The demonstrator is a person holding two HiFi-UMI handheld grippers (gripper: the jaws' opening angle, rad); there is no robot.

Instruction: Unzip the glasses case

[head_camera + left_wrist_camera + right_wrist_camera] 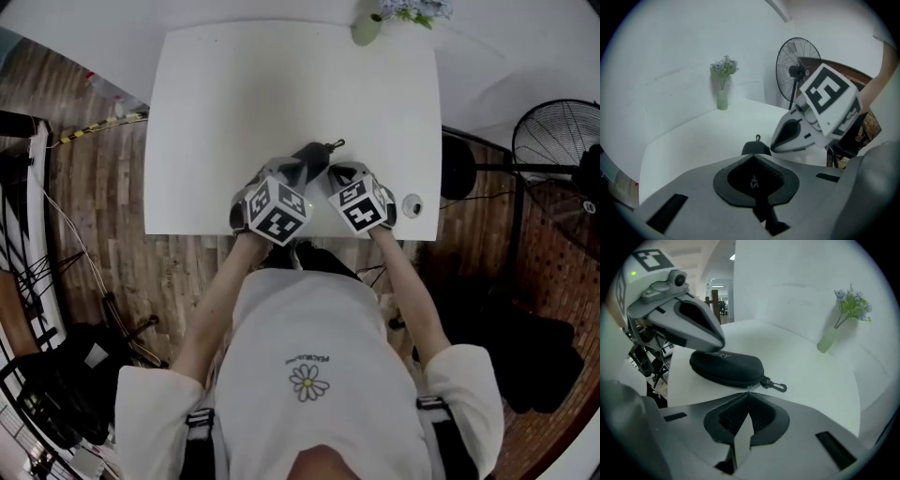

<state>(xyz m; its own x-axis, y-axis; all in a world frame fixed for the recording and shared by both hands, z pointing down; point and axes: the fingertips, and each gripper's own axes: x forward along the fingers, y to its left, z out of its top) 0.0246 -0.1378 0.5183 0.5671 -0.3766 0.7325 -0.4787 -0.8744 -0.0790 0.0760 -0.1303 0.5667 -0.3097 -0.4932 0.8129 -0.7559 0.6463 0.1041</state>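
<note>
The left gripper [752,157] has its jaws pressed together, its tip on top of the black glasses case [725,365]. The right gripper [748,393] has jaws together too, by the zip end. The case lies zipped on the white table [234,94], straight ahead at 12 o'clock. Flowers [367,26] stand farther back.

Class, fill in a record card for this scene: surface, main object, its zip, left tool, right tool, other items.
surface: white table
main object: black glasses case, lying flat, clip at one end
zip: looks closed
left tool: shut, tip on or just above the case
right tool: shut, tips by the clip end
other items: vase of flowers, fan
</note>
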